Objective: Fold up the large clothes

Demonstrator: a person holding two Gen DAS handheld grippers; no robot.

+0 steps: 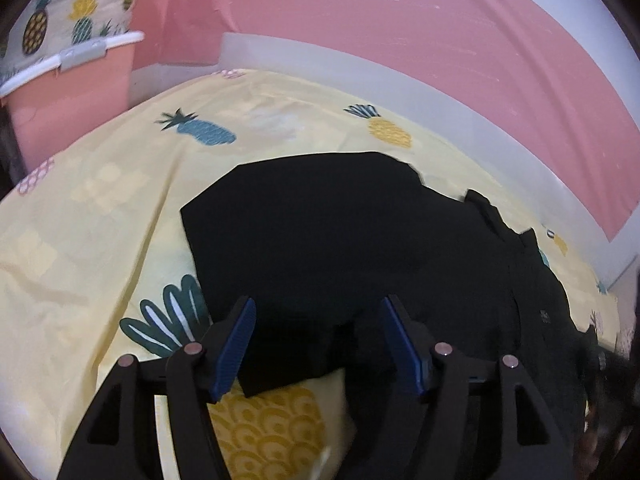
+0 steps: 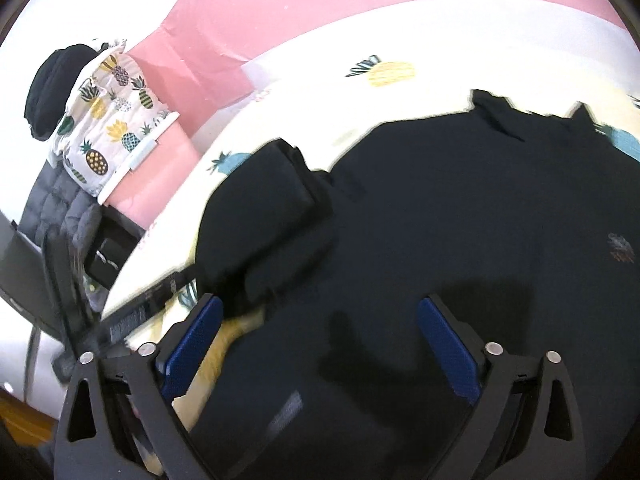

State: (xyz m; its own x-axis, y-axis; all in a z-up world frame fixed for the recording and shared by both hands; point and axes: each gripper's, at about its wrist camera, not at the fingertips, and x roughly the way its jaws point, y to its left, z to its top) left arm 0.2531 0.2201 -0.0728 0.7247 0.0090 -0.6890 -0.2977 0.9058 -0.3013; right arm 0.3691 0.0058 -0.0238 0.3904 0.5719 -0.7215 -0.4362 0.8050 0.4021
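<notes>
A large black garment (image 1: 340, 232) lies spread on a yellow pineapple-print sheet (image 1: 80, 240). In the left wrist view my left gripper (image 1: 316, 308) hovers over the garment's near edge, blue pads apart, with no cloth pinched between them. In the right wrist view the same black garment (image 2: 460, 220) fills the frame, a sleeve (image 2: 268, 216) folded in at its left and a small logo (image 2: 620, 248) at the right. My right gripper (image 2: 320, 308) is wide open above the cloth, holding nothing. Its shadow falls on the fabric.
A pink bin (image 1: 72, 88) lined with pineapple-print cloth stands at the back left, also in the right wrist view (image 2: 120, 140). A pink and white wall (image 1: 400, 40) runs behind the bed. A dark padded chair (image 2: 60, 208) stands off the bed's left edge.
</notes>
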